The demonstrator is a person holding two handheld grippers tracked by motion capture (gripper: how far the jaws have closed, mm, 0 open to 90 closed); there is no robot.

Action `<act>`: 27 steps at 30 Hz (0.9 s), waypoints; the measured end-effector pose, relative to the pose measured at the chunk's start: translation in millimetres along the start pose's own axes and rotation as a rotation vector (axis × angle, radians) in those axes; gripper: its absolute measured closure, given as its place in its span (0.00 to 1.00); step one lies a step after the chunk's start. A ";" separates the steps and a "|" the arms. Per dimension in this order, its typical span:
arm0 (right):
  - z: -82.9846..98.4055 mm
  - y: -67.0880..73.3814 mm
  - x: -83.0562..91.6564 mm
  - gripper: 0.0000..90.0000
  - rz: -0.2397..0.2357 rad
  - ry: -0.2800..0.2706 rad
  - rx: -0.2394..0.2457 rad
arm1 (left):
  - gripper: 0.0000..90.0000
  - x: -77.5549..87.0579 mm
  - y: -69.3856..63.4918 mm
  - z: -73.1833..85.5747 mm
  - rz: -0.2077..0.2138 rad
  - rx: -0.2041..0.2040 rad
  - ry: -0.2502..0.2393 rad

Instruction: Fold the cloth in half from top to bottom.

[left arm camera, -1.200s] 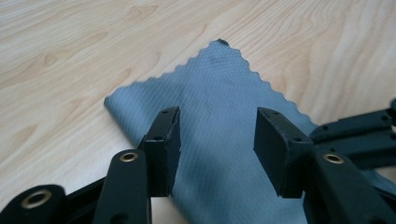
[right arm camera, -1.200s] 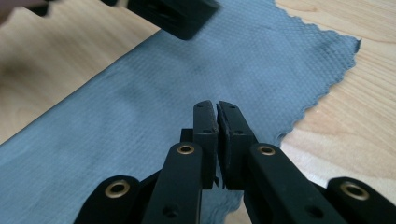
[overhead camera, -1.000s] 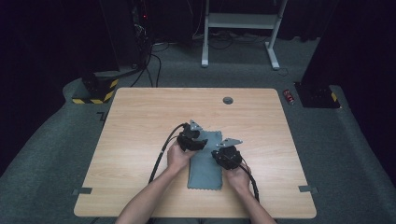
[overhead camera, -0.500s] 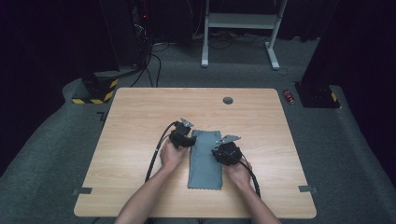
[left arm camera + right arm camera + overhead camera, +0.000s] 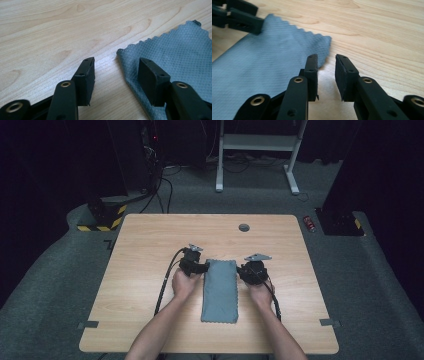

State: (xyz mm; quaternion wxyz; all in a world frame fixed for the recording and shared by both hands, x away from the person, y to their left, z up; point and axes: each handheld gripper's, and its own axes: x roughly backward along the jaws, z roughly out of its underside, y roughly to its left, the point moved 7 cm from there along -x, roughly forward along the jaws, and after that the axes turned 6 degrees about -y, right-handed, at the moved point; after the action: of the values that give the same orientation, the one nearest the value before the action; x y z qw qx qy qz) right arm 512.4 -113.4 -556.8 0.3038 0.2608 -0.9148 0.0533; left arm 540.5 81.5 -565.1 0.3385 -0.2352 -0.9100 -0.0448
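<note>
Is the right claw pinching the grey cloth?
Apart. In the right gripper view, the right claw has just been opening; bare table shows between its jaws, and the cloth lies beside them.

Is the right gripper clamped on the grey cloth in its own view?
No, the right gripper has parted jaws with nothing between them, beside the cloth's corner.

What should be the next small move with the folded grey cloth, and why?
Probably draw both grippers back from the cloth. It lies folded in a long strip on the table, and the left gripper and right gripper stand open at its far corners, jaws just opened, pressing nothing.
</note>
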 end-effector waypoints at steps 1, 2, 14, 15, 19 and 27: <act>0.2 -1.8 -1.8 0.80 0.003 0.005 -0.012 | 0.54 -0.8 -1.0 0.3 -0.006 -0.019 -0.007; -0.5 -3.8 -5.3 0.80 -0.007 0.034 -0.034 | 0.54 -1.3 -1.8 0.3 -0.005 -0.024 -0.009; -17.8 -5.9 -22.3 0.71 0.024 0.051 -0.053 | 0.63 -1.4 -2.8 -0.1 -0.018 -0.041 -0.011; -19.0 -5.4 -24.0 0.71 0.024 0.057 -0.054 | 0.64 -0.9 -2.7 0.1 -0.016 -0.046 -0.007; -18.3 -2.3 -31.2 0.71 0.031 0.075 -0.033 | 0.68 -0.5 -2.6 -0.2 -0.008 -0.047 -0.001; -15.9 4.2 -36.2 0.85 0.019 0.111 0.026 | 0.85 -2.7 -6.8 -3.8 0.014 -0.065 0.036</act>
State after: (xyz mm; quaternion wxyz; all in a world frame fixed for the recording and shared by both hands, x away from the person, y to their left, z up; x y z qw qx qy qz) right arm 543.3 -89.6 -564.8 0.3500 0.2526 -0.8983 0.0824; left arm 541.4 73.6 -563.4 0.3473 -0.2517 -0.9001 -0.0764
